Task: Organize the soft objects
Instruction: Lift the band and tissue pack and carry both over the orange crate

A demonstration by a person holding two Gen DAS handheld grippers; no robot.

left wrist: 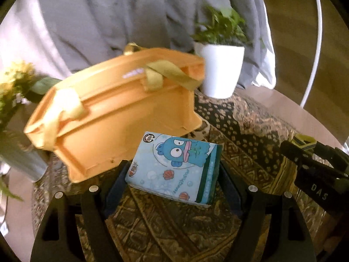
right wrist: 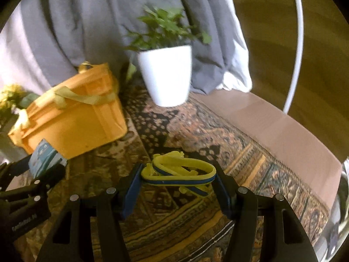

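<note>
My left gripper [left wrist: 173, 170] clamps the blue tissue pack [left wrist: 174, 166]; my right gripper [right wrist: 177, 178] grips yellow-blue bands [right wrist: 181, 170], orange bag [left wrist: 113, 109] just beyond.

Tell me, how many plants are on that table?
2. A green plant in a white pot stands at the back, right of the orange bag. Yellow flowers sit at the far left, behind the bag. Others may be out of view.

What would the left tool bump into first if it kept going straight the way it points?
Probably the orange bag: it lies just beyond the tissue pack that the left tool holds, though depth is hard to judge in this view.
</note>
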